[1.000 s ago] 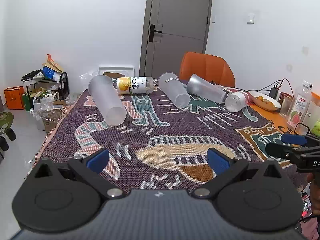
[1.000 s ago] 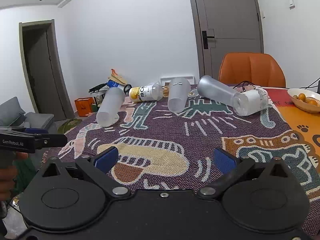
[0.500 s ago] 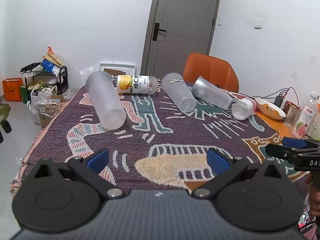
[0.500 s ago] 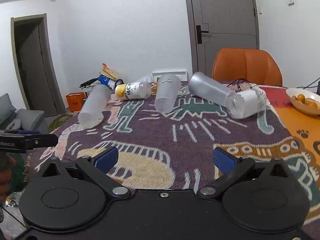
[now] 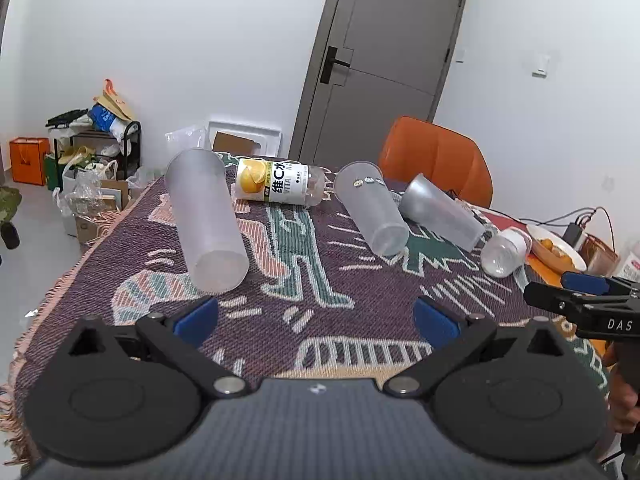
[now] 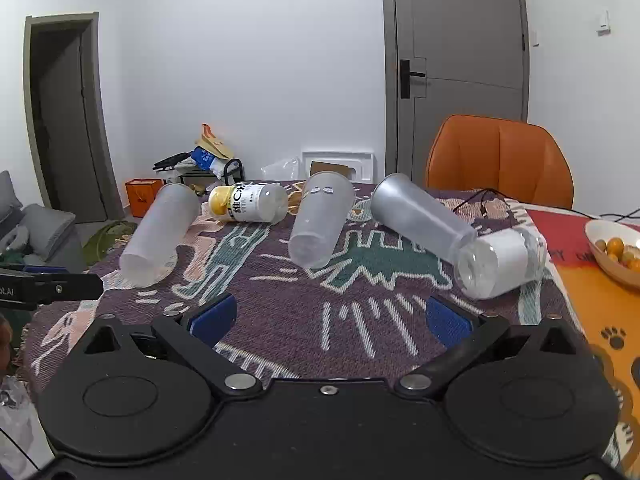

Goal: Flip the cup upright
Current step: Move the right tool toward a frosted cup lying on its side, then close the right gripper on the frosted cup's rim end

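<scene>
Three frosted plastic cups lie on their sides on a patterned cloth: a left cup (image 5: 206,224) (image 6: 158,236), a middle cup (image 5: 370,208) (image 6: 320,220) and a right cup (image 5: 440,212) (image 6: 420,216). My left gripper (image 5: 316,316) is open and empty, its left finger just short of the left cup's base. My right gripper (image 6: 328,316) is open and empty, a short way before the middle cup. The right gripper also shows at the right edge of the left wrist view (image 5: 580,300).
A yellow-labelled bottle (image 5: 278,182) (image 6: 248,203) and a white-labelled bottle (image 5: 504,250) (image 6: 500,262) also lie on the cloth. A bowl of fruit (image 6: 616,252) stands at the right. An orange chair (image 6: 500,160) is behind the table. The cloth's fringed edge (image 5: 60,280) is at the left.
Both grippers have moved forward over the table toward the cups, which now look larger and closer. Both stayed open. The cups have not moved.
</scene>
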### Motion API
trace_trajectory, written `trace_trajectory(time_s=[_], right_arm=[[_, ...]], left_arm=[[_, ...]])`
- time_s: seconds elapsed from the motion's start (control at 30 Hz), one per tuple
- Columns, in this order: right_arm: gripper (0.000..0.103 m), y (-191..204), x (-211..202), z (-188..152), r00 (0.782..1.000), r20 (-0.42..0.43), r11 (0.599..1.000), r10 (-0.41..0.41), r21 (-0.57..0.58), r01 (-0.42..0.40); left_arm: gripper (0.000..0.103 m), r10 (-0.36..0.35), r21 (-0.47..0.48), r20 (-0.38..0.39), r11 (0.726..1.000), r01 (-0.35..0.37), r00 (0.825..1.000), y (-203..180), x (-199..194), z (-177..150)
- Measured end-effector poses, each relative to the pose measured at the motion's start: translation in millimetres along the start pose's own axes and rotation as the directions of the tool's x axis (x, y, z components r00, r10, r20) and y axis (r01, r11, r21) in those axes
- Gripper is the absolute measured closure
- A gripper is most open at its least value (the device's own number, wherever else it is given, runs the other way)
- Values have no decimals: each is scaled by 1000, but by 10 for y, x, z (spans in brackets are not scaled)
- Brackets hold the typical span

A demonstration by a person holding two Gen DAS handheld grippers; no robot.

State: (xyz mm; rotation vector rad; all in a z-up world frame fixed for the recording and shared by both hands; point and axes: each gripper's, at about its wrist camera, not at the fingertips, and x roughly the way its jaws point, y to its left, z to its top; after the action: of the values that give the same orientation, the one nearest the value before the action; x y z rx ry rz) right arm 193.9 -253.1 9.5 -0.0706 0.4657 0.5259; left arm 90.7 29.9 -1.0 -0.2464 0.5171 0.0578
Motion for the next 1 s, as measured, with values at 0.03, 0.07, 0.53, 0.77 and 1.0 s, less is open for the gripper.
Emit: trace_trajectory(time_s=[0.03,0.07,0.53,0.77,1.0], right_arm=[[0,-9,24,20,1000,0,1000,-3,-6,3],[0,-18,57,48,1000,-1,1000,-8,-14,8],[0,-265,505,358,996,-35,986,-85,-144,79],[0,-401,740,512,995,-50,981,-91,-178,81],[0,-518,990,660,992,-67,973,-104,-214,88]], left_arm=[[0,-1,-4,-1,1000,1,1000,-3,31,14],[0,-2,-8,-1,1000,1,1000,-6,66,32],[0,-1,-37,-21,999,0,1000,-135,576,295],[0,-1,-31,-33,1000,0,999,-215,794,475],[0,25,-60,-53,998,-28,998,-208,1029,638]])
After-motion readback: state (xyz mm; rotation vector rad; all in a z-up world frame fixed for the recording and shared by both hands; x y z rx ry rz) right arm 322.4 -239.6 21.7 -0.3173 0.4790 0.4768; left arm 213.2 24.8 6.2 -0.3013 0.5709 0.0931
